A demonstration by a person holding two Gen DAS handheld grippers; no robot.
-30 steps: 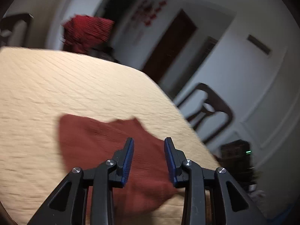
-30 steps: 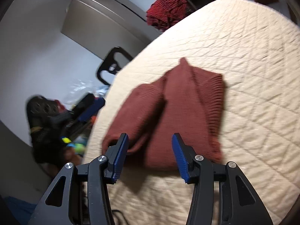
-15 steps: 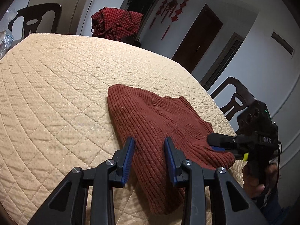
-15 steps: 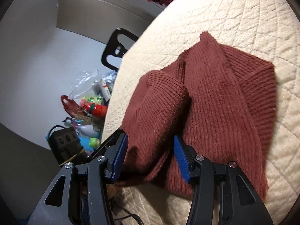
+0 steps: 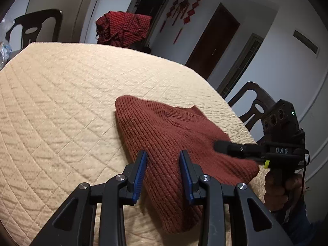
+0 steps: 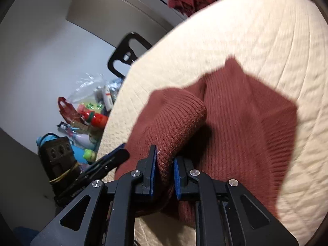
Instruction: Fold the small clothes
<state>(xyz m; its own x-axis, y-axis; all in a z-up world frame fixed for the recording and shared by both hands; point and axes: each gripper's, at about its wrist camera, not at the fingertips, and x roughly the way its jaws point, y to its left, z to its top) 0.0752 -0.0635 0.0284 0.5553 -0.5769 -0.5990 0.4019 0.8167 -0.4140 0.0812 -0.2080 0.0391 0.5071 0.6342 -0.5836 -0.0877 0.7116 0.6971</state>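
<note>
Item one, my right gripper [image 6: 164, 168]: its blue pads [image 6: 152, 170] were drawn in close and pinched a thick rolled fold of the rust-red knit sweater [image 6: 242, 135], the fold rising up out of the jaws and curling over toward the table. Item two, my left gripper [image 5: 163, 171]: fingers spread apart, the blue pads [image 5: 139, 176] standing either side of the sweater's [image 5: 170, 135] near edge with knit showing in the gap between them; I could not tell whether they touched the cloth. Item three, the sweater itself: ribbed, lying in a folded heap on the cream quilted table cover [image 5: 61, 106], toward the table's right edge as my left camera saw it, one pointed corner reaching away across the quilt. Item four, in the left view, the right gripper [image 5: 217, 146] entered from the right, its dark fingers lying over the sweater, with the holding hand [image 5: 280, 186] below it. Item five, surroundings: a red checked garment [image 5: 125, 28] draped beyond the far side of the table, a dark chair [image 5: 256, 106] beside the right edge, another dark chair [image 5: 32, 26] at far left, red hanging ornaments [image 5: 184, 6] on the wall, and a heap of coloured clutter [image 6: 86, 119] on the floor beside the table in the right view.
</note>
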